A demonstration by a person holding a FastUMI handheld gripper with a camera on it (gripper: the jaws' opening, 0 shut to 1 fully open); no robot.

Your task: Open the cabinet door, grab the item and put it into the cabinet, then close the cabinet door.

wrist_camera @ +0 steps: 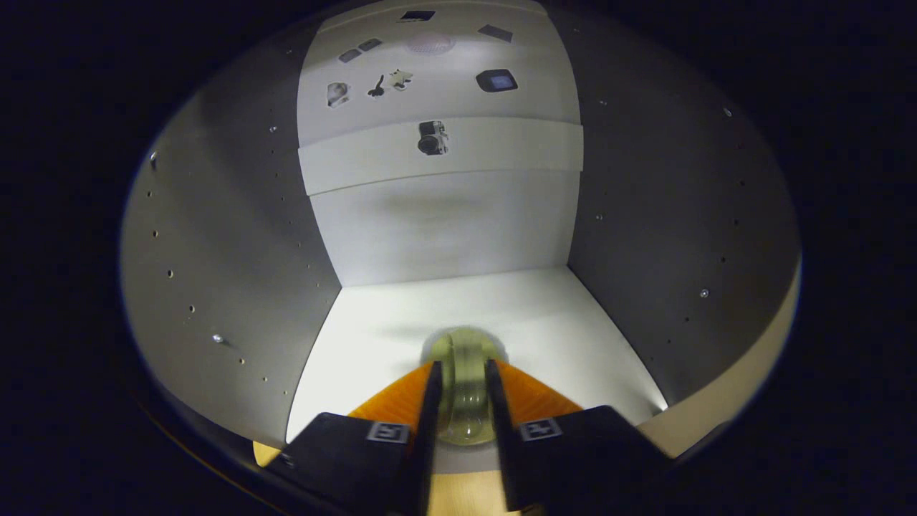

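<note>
Pale-green glassy item (464, 373) sits pinched between my claw (462, 380) fingers, held just above the near cabinet floor (559, 315), back wall far ahead.

You have the gripper (462, 376) reaching into the cabinet (215, 251), with a rounded item (464, 355) between its two fingers (432, 401), both pressing on it. The item sits low over the cabinet floor (559, 322), near the front opening and well short of the back wall (444, 229). Side walls stand to your left and right (each dotted with small holes). Above, a shelf (501, 150) crosses the back from one side wall to the other, and further cabinet space lies above it.
</note>
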